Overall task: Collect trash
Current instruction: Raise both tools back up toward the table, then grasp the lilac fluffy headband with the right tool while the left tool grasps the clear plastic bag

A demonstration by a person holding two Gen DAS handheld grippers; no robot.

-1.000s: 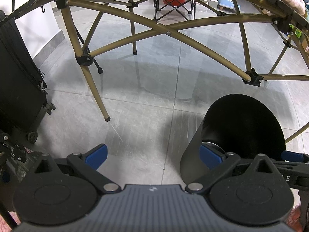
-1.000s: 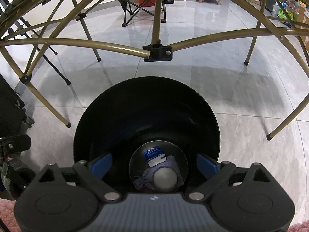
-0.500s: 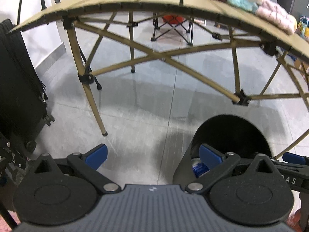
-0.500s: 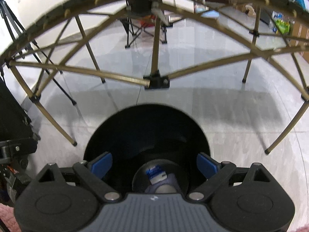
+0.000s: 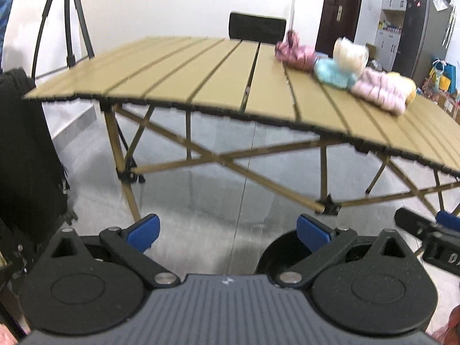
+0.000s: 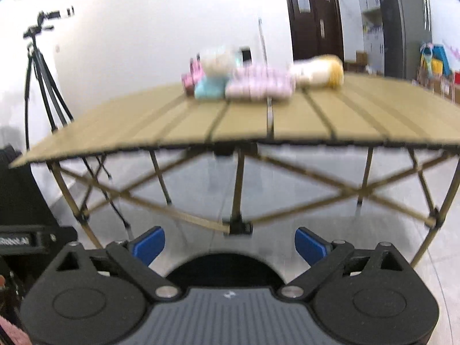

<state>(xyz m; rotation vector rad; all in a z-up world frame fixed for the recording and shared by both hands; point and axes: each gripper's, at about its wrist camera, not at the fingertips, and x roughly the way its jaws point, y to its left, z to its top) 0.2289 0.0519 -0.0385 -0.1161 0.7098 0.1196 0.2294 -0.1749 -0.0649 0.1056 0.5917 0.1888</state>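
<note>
Both views now raised from floor to tan slatted folding tabletop [image 6: 287, 120], round black trash bin [image 6: 227, 270] upright, mouth upward, shrunk to lower centre, left gripper [image 5: 227, 231] and right gripper [image 6: 230, 244] spread apart, empty.

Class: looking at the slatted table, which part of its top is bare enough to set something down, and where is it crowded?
The table is bare across its left half and along the near edge, from the left corner up to the yarn balls. The far right is crowded by the yarn balls. Below, the floor between the table legs and the bin is open. Both claws are open and hold nothing.
</note>
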